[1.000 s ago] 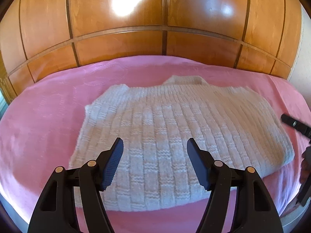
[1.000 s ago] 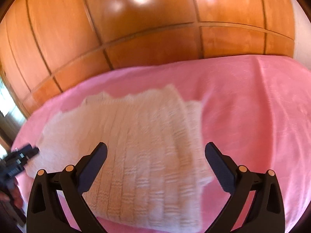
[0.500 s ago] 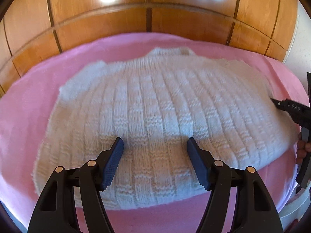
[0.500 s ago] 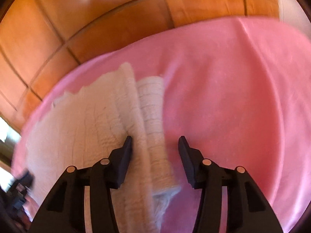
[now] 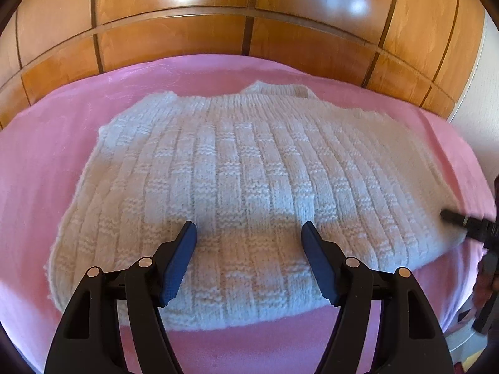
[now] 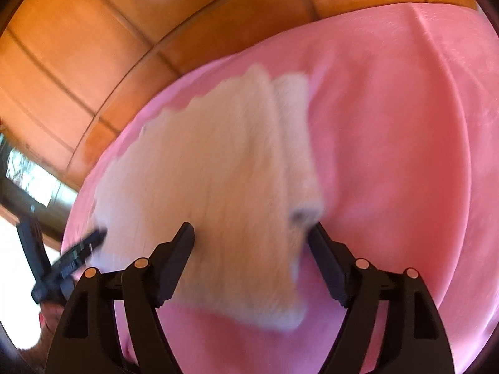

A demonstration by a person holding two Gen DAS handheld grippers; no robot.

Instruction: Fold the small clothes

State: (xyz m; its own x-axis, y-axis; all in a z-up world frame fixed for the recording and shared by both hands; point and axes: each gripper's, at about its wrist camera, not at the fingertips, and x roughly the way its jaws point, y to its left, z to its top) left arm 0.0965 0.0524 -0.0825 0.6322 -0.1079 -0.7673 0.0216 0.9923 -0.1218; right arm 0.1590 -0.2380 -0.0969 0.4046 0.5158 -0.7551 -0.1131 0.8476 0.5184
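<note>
The sweater (image 5: 246, 193) is ringed by bare pink blanket (image 5: 46, 168). Both grippers (image 5: 249, 233) (image 6: 251, 233) are held wide; the right one's jaws, narrower half a second earlier, have just been opening.

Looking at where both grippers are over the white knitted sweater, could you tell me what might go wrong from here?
1. The right gripper, whose jaws have just been opening again, straddles the sweater's tucked sleeve edge; closing could pinch only one layer and undo the tuck.
2. The left gripper stands open above mid-hem, off any corner, so a lift may bunch the knit.
3. The pink cover could get pinched too.
</note>
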